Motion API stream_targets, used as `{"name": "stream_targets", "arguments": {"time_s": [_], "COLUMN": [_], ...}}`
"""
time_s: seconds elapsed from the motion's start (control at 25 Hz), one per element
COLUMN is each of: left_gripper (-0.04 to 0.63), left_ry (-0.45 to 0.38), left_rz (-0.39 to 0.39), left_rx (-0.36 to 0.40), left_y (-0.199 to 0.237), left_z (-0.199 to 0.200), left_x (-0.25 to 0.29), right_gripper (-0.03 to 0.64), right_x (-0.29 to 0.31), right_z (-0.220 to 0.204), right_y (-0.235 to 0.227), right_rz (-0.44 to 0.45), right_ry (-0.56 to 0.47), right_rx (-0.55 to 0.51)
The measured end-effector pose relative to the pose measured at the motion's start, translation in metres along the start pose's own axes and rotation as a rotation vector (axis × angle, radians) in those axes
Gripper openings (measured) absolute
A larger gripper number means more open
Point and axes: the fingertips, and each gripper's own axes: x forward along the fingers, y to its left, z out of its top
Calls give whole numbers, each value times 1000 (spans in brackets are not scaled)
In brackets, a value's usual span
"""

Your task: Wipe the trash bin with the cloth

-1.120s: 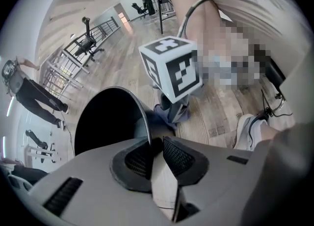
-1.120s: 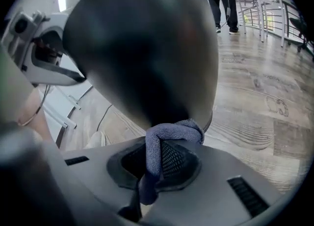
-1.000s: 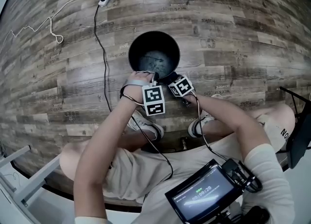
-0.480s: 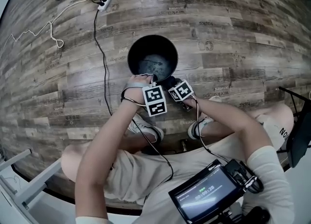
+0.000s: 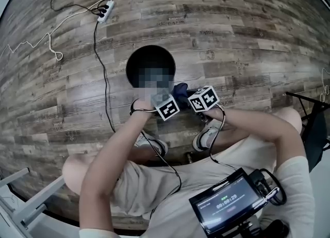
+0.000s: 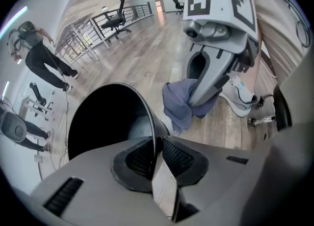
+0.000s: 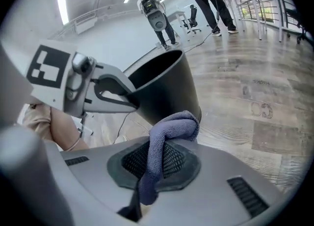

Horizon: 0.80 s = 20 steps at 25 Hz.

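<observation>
Trash bin (image 5: 139, 59), black and open-topped, stands on the wooden floor (image 5: 247, 41) just in front of the seated person's shoes. The left gripper (image 6: 156, 141) is clenched on its thin rim, one jaw inside the wall and one outside, and its jaws have just been closing a little further on that edge. The right gripper (image 7: 159, 156) is grasping the bluish cloth (image 7: 171, 124), which is bunched in a fold between its jaws and hangs just beside the bin's outer wall, apart from it.

The wiping itself looks about to start on the outside. The main risk is the hold on the rim: it is narrow and smooth, so pressure from the cloth could tip or twist the bin out of the jaws. The cloth is pinched only by a fold, and dragging it hard along the wall could pull it loose. The two grippers also sit close together and could knock into each other.
</observation>
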Motion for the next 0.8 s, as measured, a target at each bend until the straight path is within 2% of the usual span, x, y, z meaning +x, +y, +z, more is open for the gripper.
{"name": "stream_targets", "arguments": {"time_s": [0.12,0.32,0.4,0.56,0.72,0.8], "left_gripper": [67,91,108,141,140,102], "left_ry": [-70,-115,-122,-107,-50,-41], "left_rz": [-15,-22,-53,-154,-93,-52], "left_rx": [15,220,275,303,367,398], "left_y": [0,-7,-8,-11,-4,0], "left_z": [7,4,-2,-24,-44,-45], "left_x": [-6,-20,-27,-30,-14,-9], "right_gripper": [26,26,26,26,26,26], "right_x": [-17,-37,-43,-51,-45,-36], "right_z": [19,41,48,55,60,61], "right_y": [19,43,49,62,73,74], "right_rz": [27,45,44,52,57,59], "right_ry": [-47,-92,-95,-94,-95,-92], "right_rx": [4,18,34,65,70,66]}}
